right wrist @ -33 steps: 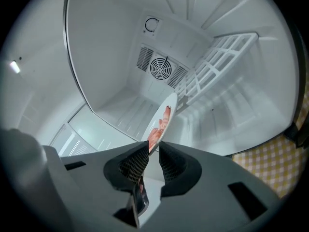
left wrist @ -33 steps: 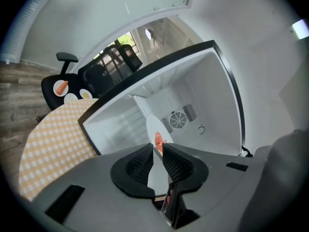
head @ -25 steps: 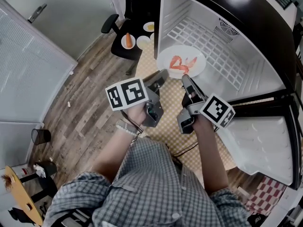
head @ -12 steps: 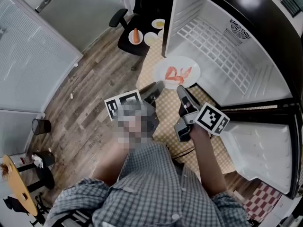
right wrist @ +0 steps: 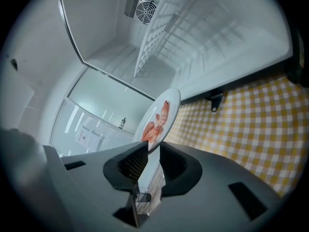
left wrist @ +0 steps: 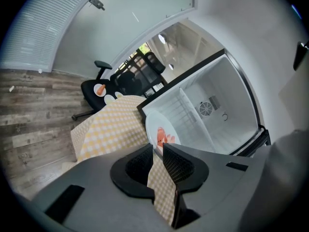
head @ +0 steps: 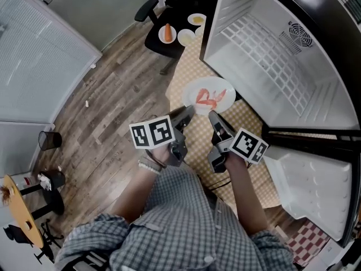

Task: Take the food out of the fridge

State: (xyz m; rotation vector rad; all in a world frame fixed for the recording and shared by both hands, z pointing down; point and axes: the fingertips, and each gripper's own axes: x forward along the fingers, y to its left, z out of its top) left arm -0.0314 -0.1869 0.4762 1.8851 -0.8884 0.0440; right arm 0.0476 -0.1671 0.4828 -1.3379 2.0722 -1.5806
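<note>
- White plate with pinky-red food on it is the thing being taken out. The food could be shrimp, but it is too small to be sure.
- The plate is out of the fridge now. It hangs just in front of the open fridge, over the yellow checked cloth on the floor.
- The left gripper has narrow jaws that pinch the near left edge of the plate.
- The right gripper has narrow jaws too, and they pinch the near right edge. So both grippers carry the plate together.
- I think the step in hand is carrying the food away from the fridge. The taking out looks nearly done.
- Next the plate needs a spot to land. Both grippers should keep it flat and go the same way, or the food may slide off. The jaws should let go only when the plate sits on something.
- Inside the fridge, on the right, the wire shelf shows nothing on it.
- Far off on the left stands a black chair with three small plates on its seat.
- One small plate has a carrot on it.
- Another small plate has something yellow on it.
- The third small plate I cannot read.
</note>
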